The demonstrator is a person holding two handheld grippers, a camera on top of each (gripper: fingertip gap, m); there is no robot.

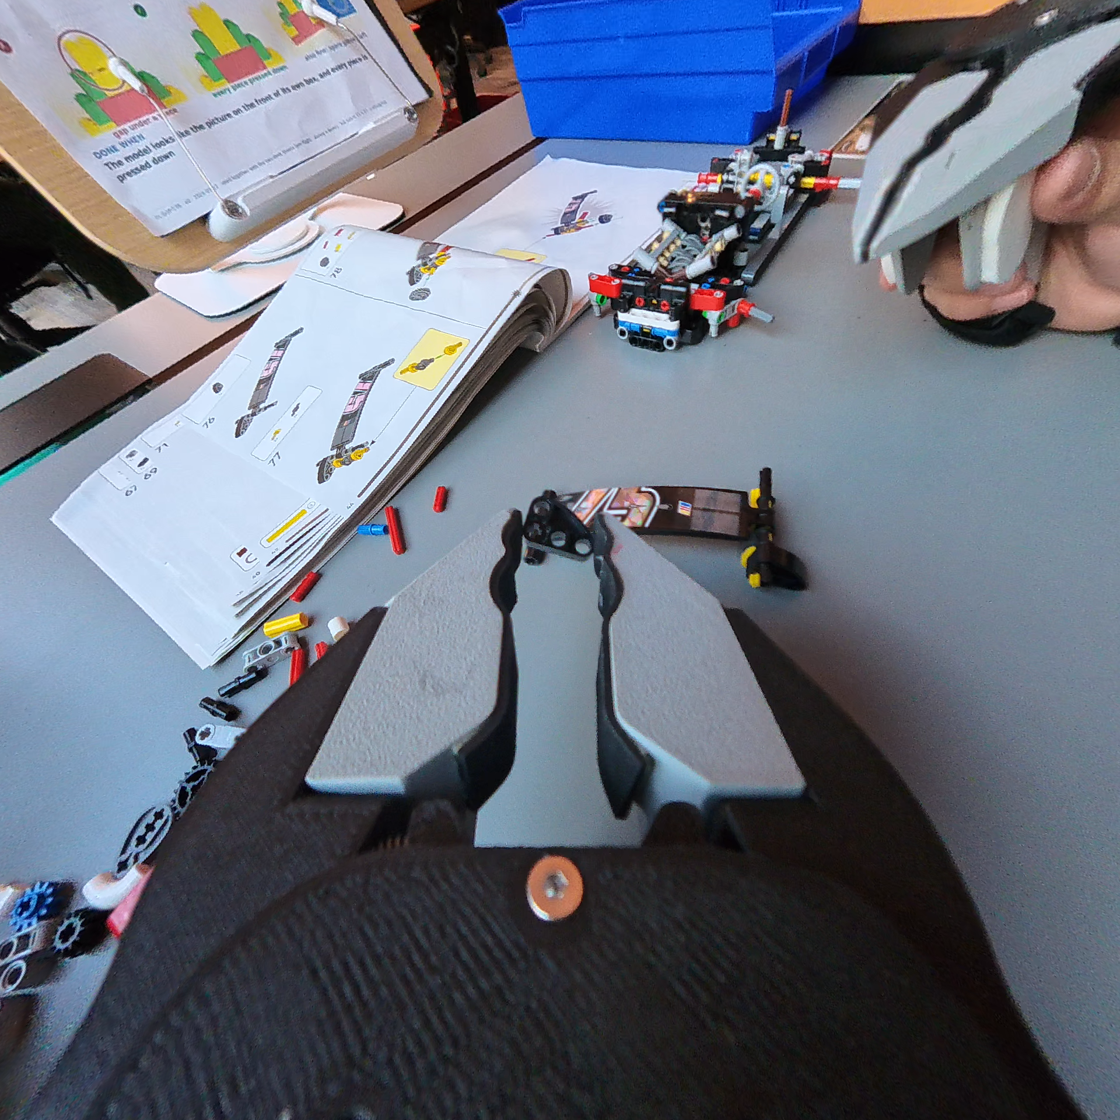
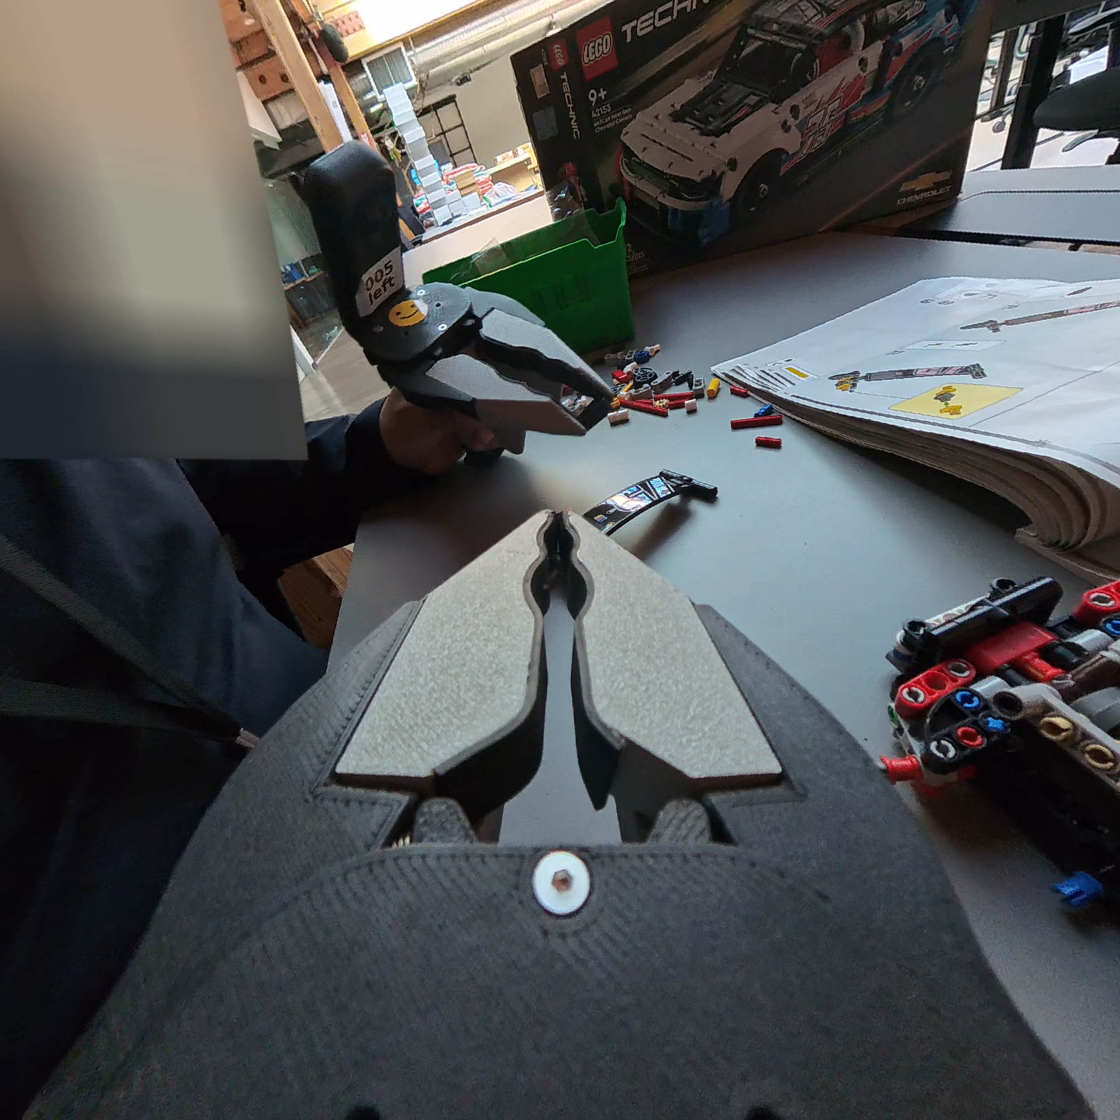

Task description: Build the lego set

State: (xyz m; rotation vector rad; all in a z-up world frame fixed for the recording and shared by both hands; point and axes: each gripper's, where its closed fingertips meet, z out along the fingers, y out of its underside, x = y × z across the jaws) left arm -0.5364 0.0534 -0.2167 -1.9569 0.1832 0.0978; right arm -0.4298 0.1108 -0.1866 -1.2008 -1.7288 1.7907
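Observation:
My left gripper (image 1: pixel 557 536) is shut on a small black angled beam with round holes (image 1: pixel 554 533), pinched between both fingertips. The right wrist view shows this gripper (image 2: pixel 597 412) raised above the table near the loose parts. A curved black panel with a shiny sticker (image 1: pixel 685 512) lies on the grey table (image 1: pixel 848 606) just beyond my left fingertips, with yellow pins on a black axle at its far end. My right gripper (image 2: pixel 557 522) is shut, its tips close to the near end of that panel (image 2: pixel 642 497). It also shows shut in the left wrist view (image 1: pixel 873 245).
A part-built brick car chassis (image 1: pixel 697 266) (image 2: pixel 1018 697) stands on the table. An open instruction booklet (image 1: pixel 303 424) (image 2: pixel 939 394) lies beside loose red, yellow and black pins (image 1: pixel 291 636) (image 2: pixel 666 388). A blue bin (image 1: pixel 666 66), a green bin (image 2: pixel 545 291) and the set's box (image 2: pixel 757 121) stand behind. Spacing between my two grippers at the tips: around 12 centimetres.

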